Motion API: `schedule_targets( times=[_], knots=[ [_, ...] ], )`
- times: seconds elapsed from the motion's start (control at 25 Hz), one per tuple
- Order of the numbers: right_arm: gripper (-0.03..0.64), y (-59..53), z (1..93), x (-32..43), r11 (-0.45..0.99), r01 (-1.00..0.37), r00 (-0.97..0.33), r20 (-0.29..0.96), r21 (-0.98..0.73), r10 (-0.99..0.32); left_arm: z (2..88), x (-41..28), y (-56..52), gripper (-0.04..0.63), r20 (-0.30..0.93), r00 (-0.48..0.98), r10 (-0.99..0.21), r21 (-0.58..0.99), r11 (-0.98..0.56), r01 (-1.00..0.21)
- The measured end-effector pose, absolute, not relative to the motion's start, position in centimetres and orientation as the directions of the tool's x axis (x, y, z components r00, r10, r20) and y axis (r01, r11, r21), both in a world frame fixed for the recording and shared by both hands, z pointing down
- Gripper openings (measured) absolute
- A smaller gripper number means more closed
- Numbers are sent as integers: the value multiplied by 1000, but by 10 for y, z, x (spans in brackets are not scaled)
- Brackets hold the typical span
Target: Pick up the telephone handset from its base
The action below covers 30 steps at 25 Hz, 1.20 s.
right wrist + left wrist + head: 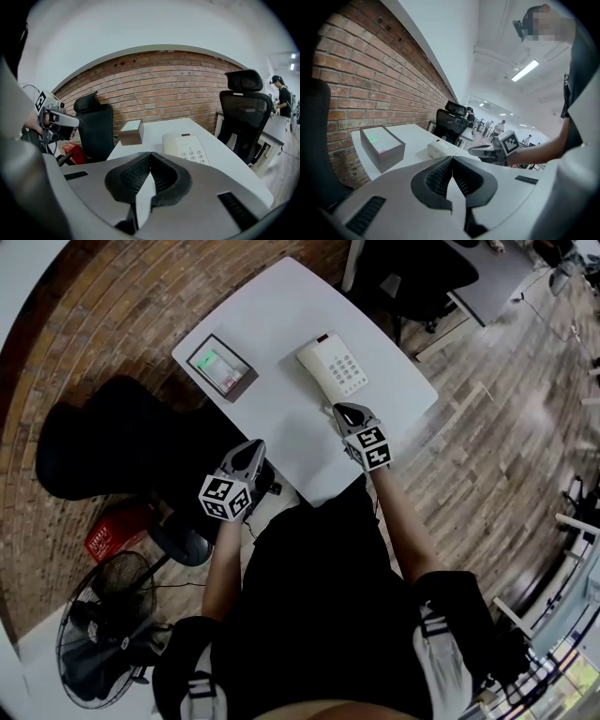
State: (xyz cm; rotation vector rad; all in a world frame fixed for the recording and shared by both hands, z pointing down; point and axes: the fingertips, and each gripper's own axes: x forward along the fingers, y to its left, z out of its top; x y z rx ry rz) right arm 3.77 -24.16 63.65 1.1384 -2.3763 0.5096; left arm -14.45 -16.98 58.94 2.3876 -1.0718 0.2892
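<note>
Risking a shove: jaws closed short of the handset

My left gripper point(251, 448) hung off the table point(281, 306) edge, jaws together on nothing, the box point(222, 368) at its eleven o'clock. The handset point(314, 360) lay on its base point(347, 373), at twelve o'clock from my right gripper point(340, 412), whose jaws were likewise pressed together, empty. Arriving like that, I reckoned, I would push the telephone instead of clasping the handset.

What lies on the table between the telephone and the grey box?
Nothing: the head view shows only bare white table between the telephone and the grey box.
</note>
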Motion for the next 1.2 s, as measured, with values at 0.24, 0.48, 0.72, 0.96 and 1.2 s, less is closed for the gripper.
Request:
schedule_targets(
  times=[0.24,0.48,0.72,0.96,1.2],
  knots=[
    [0,-256,653,44,597,-792,-553,562,-126,-615,589,-138,-172,20,400,648,-648,355,-542,-762],
    [30,-269,667,45,600,-790,-557,562,-130,-611,591,-141,-173,20,428,626,-652,345,-522,-780],
    [112,-278,682,42,616,-772,-574,591,-158,-567,597,-143,-172,20,445,599,-666,348,-487,-801],
    [161,-290,700,39,623,-764,-573,619,-168,-537,602,-143,-170,20,464,579,-670,349,-463,-815],
    [164,-301,713,38,599,-783,-548,641,-167,-537,606,-147,-172,20,479,567,-670,351,-446,-823]
  ],
)
